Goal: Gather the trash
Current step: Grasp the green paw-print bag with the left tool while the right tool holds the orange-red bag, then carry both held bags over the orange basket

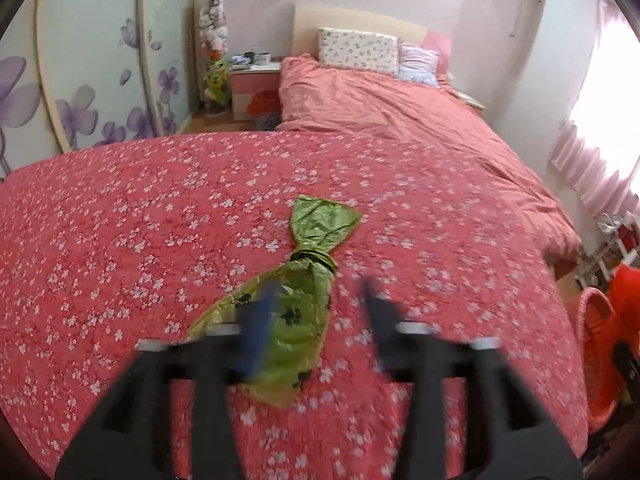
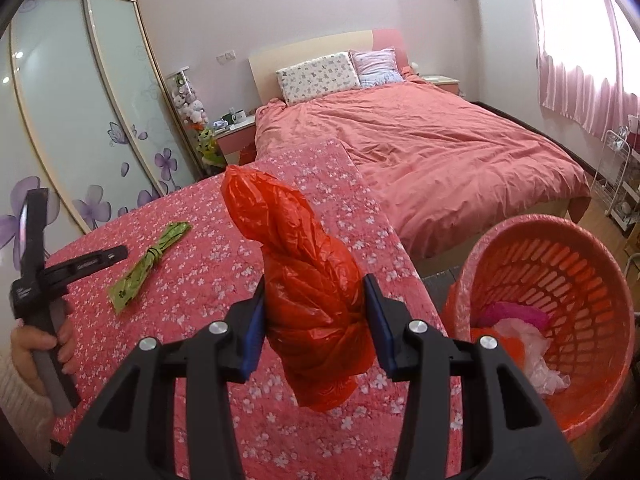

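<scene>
A knotted green plastic bag (image 1: 304,280) lies on the floral red tablecloth (image 1: 120,240). My left gripper (image 1: 320,300) is open just above its near half, blurred by motion. The green bag (image 2: 148,264) and the left gripper (image 2: 80,260) also show in the right wrist view. My right gripper (image 2: 316,312) is shut on a crumpled red plastic bag (image 2: 304,280), held above the table's right edge. A red plastic basket (image 2: 592,264) stands on the floor to the right, with pink and white trash (image 2: 520,344) inside.
A bed with a salmon duvet (image 2: 440,148) stands beyond the table. A wardrobe with purple flowers (image 2: 80,120) is on the left, a nightstand (image 2: 236,136) by the bed, and a white rack (image 2: 624,176) by the curtained window.
</scene>
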